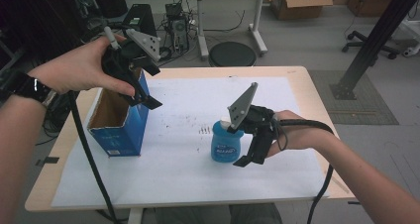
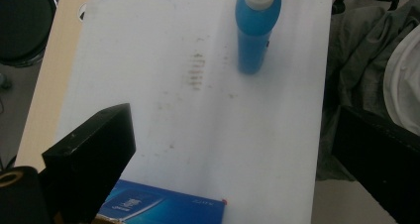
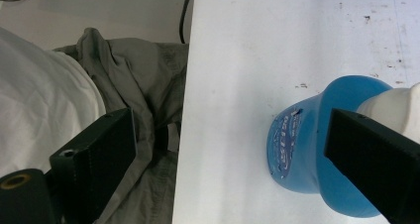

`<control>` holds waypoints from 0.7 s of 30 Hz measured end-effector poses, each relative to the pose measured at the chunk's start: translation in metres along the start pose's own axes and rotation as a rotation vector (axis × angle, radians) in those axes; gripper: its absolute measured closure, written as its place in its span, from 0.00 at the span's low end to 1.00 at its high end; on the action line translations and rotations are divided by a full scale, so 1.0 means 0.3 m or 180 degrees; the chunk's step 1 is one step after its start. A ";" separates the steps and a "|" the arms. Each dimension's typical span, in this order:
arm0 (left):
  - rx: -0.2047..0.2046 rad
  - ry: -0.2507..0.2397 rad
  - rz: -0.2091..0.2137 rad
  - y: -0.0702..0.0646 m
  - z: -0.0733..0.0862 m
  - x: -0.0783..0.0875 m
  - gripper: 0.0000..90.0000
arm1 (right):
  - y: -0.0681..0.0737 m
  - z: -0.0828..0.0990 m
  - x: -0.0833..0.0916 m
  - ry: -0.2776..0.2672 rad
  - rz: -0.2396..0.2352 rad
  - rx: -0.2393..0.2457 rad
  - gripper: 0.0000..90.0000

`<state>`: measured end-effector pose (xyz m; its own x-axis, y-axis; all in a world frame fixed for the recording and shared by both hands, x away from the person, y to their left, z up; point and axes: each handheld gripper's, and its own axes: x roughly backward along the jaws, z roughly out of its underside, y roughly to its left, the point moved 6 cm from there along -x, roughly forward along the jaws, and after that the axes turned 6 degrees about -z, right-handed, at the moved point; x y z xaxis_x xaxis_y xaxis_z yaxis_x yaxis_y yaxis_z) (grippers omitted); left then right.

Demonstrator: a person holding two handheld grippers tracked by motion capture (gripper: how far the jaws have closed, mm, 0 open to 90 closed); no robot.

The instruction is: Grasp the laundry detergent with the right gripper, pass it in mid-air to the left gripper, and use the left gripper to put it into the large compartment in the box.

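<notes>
Over box point(image 1: 120, 119): left tool point(image 1: 143, 87) spread | beside bottle point(image 1: 226, 143): right tool point(image 1: 252, 149) spread, seemingly clear.

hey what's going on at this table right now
A person holds a two-jaw tool in each hand over a table covered with white paper. The right tool is down beside an upright blue bottle with a white cap; its jaws are open and have not closed on the bottle. The left tool hovers with open jaws above an open blue box standing at the left of the paper. Neither tool holds anything.
</notes>
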<state>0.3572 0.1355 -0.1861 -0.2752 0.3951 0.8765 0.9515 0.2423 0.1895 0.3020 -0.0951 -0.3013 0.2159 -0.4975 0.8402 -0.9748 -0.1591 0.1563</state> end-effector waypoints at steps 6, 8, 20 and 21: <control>0.0001 0.0002 0.0011 -0.003 -0.002 0.005 0.05 | 0.012 -0.004 0.011 -0.0036 -0.0027 0.0024 0.06; 0.0007 0.0006 0.0005 -0.002 -0.004 0.008 0.05 | 0.013 -0.006 0.017 -0.0059 -0.0024 0.0032 0.06; 0.0021 -0.0031 -0.0010 -0.001 -0.017 0.023 0.05 | 0.004 -0.023 0.100 -0.0264 0.0068 0.0107 0.05; 0.0025 -0.0031 -0.0007 -0.002 -0.018 0.023 0.05 | 0.003 -0.024 0.110 -0.0297 0.0074 0.0116 0.05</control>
<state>0.3556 0.1333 -0.1777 -0.2788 0.4032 0.8716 0.9498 0.2501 0.1881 0.3077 -0.1054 -0.2697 0.1990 -0.5784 0.7911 -0.9773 -0.1767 0.1167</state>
